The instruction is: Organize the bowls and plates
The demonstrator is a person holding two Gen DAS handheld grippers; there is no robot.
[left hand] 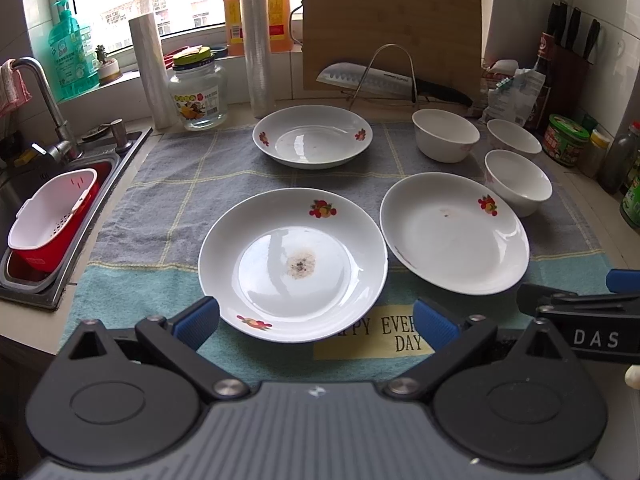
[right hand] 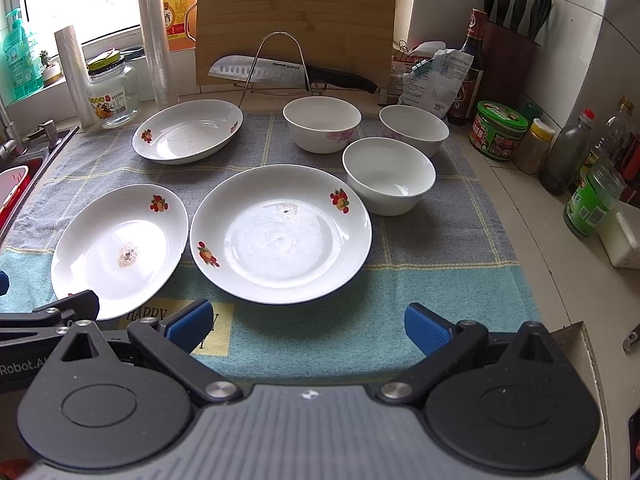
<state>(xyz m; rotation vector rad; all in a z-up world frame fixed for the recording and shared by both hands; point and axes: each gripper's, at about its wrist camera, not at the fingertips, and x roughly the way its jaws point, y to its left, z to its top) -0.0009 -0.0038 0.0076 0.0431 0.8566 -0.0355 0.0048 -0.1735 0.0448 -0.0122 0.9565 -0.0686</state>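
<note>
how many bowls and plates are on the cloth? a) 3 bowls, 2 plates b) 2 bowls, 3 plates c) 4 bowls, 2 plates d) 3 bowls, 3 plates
d: three bowls cluster at the back right of the cloth, and three plates lie separately, none stacked.

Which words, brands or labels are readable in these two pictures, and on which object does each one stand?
"SUPOR": blade of the steel kitchen knife on the wire rack.
"HAPPY EVERY DAY", partly covered: yellow patch of the blue-grey checked cloth mat.
"DAS": black body of the right gripper.
"Robot.A", cut off: black body of the left gripper.
Glass jar, green tin, bottles, packets: labels too blurred.
</note>
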